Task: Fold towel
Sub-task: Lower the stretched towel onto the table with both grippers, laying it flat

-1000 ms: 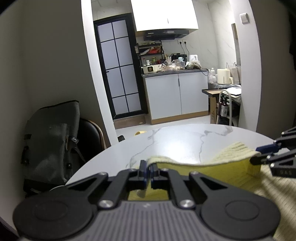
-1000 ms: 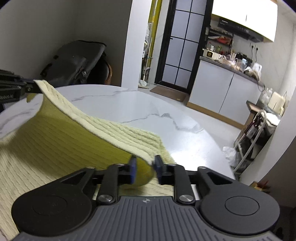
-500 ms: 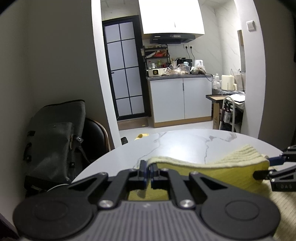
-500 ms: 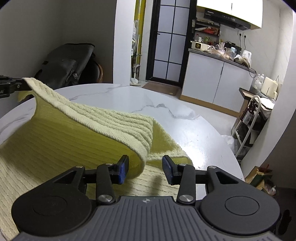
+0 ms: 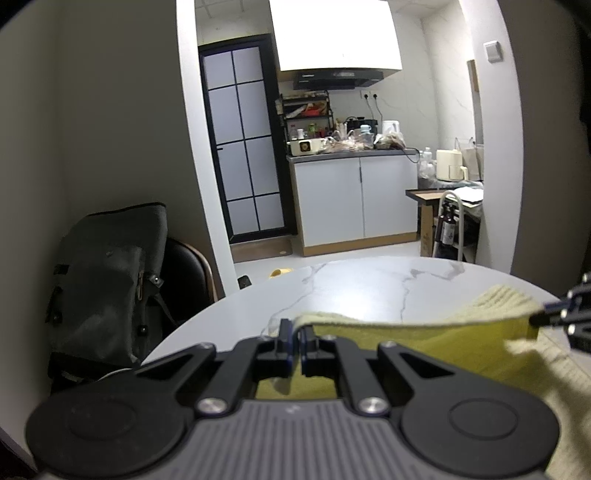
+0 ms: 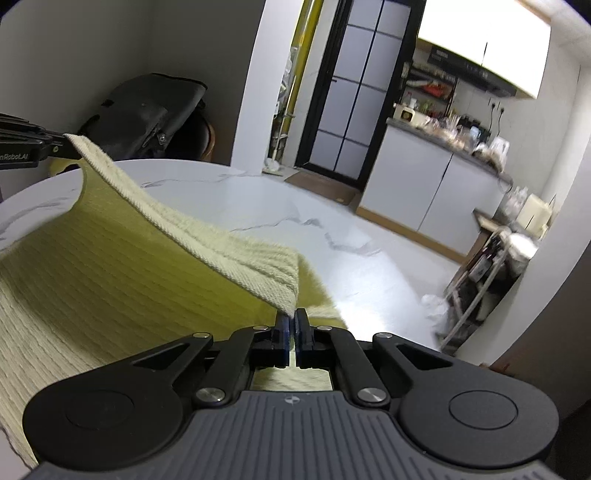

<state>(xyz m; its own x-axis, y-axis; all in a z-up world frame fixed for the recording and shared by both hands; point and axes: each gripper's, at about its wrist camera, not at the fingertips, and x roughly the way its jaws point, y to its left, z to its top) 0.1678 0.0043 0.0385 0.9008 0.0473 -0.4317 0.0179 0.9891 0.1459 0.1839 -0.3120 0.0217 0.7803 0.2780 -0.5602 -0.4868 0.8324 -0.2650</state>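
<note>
The marble worktop point(image 6: 258, 206) carried a yellow towel point(image 6: 110, 258). The left hand-held gripper point(image 5: 296, 341) clamped its 9 o'clock corner; the right hand-held gripper point(image 6: 291, 332) clamped its 3 o'clock corner, both raised.

Dim foreground, blown-out kitchen cabinet point(image 5: 334, 33), fisheye-bent edges, slight motion blur.

A round white marble table point(image 6: 332, 236) carries the yellow ribbed towel point(image 6: 92, 266).

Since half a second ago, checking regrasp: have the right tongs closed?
Yes. The right tongs, open beside the towel earlier, now pinch its corner over the table.
</note>
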